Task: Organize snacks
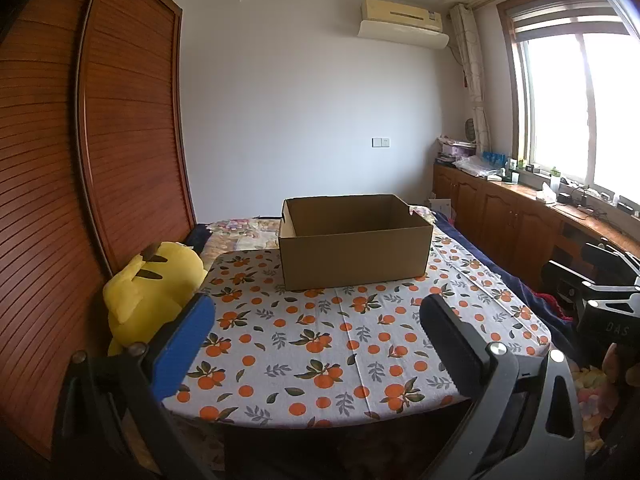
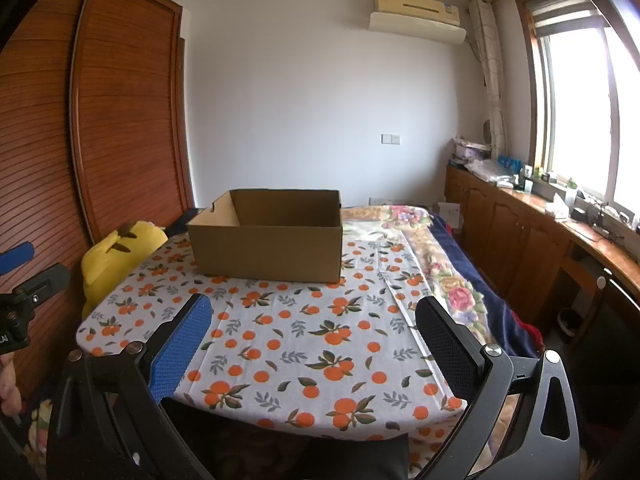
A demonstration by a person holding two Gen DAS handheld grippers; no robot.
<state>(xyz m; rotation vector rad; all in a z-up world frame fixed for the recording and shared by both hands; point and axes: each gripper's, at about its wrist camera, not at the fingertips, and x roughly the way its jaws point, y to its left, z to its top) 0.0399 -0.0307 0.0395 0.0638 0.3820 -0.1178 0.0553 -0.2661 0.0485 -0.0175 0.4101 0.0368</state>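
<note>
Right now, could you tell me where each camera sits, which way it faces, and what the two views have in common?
Left wrist: on the left gripper, facing the cardboard box across the orange-print tablecloth; its own open fingers show, and the right gripper at the right edge.
Right wrist: on the right gripper, facing the box from further right; its open fingers show, the left gripper at the left edge.
Shared: box, tablecloth, yellow plush toy, wardrobe, window.

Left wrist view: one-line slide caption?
Open left gripper faces an open cardboard box on the orange-print tablecloth.
</note>
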